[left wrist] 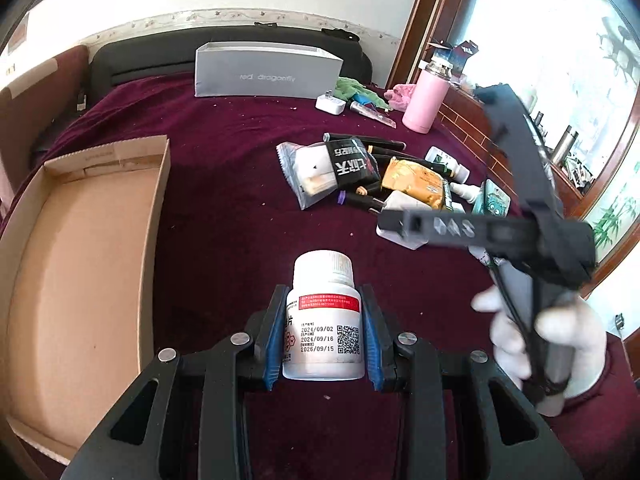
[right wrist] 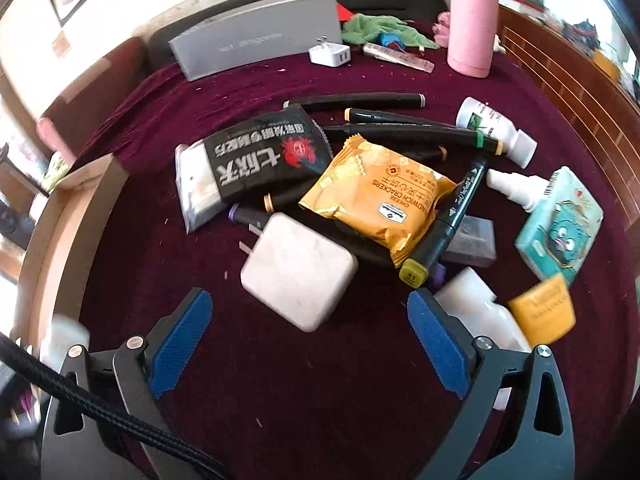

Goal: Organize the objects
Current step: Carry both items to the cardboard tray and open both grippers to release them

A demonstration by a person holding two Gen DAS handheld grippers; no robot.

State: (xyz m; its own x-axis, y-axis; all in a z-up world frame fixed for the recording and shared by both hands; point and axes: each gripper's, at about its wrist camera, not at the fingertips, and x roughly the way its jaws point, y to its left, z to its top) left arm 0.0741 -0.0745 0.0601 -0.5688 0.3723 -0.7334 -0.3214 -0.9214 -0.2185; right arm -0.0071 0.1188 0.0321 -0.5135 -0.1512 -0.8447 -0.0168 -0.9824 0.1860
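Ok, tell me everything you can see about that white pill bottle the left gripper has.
The pill bottle is white plastic with a ribbed white cap, closed. Its label has a red band, printed dates and a QR code. It stands upright, clamped between the left gripper's blue-padded fingers, over the maroon cloth, right of the cardboard tray.

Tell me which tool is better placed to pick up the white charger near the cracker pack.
Right. The right tool is open, with the white charger just ahead; the left tool already holds the pill bottle.

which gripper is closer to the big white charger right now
Right. The open right gripper hovers just short of the white charger; the left gripper is off to its left, holding a pill bottle.
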